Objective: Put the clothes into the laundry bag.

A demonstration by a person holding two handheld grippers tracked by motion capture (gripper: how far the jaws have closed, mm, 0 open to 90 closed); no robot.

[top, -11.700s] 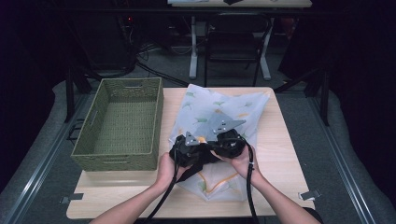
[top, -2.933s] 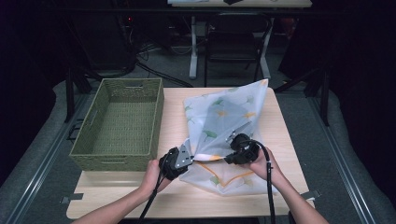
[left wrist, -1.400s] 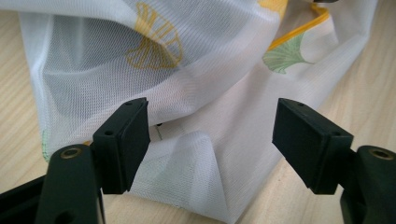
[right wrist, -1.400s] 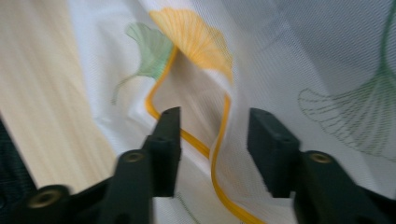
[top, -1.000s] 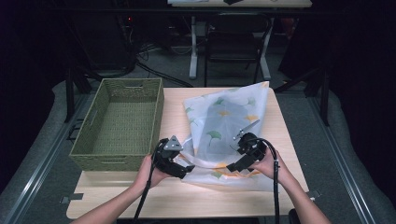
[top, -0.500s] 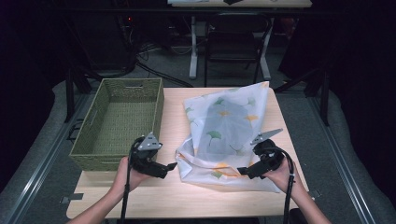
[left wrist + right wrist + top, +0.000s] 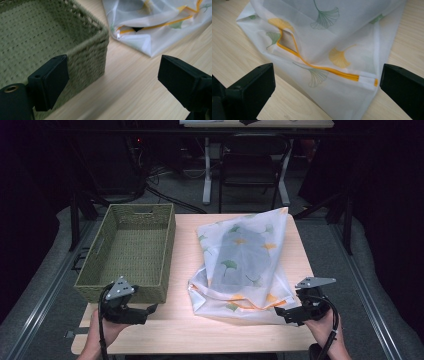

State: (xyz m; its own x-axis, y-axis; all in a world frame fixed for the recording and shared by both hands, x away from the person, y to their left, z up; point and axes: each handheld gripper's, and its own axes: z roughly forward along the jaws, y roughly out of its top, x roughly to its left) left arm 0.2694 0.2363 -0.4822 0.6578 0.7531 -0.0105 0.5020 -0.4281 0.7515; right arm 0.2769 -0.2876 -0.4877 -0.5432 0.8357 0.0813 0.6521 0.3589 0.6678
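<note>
Basket (image 7: 131, 251) sitting on left part of tabletop (image 7: 185, 330), its left side overhanging tabletop edge. Mesh bag (image 7: 242, 265) lying right of basket, well apart from it, stretching from far edge toward near edge. Left gripper (image 7: 150, 309) hovering at basket's near right corner, jaws pointing right toward bag. Right gripper (image 7: 281, 312) hovering at bag's near right corner, jaws pointing left. Chair (image 7: 252, 167) standing on floor behind tabletop.
</note>
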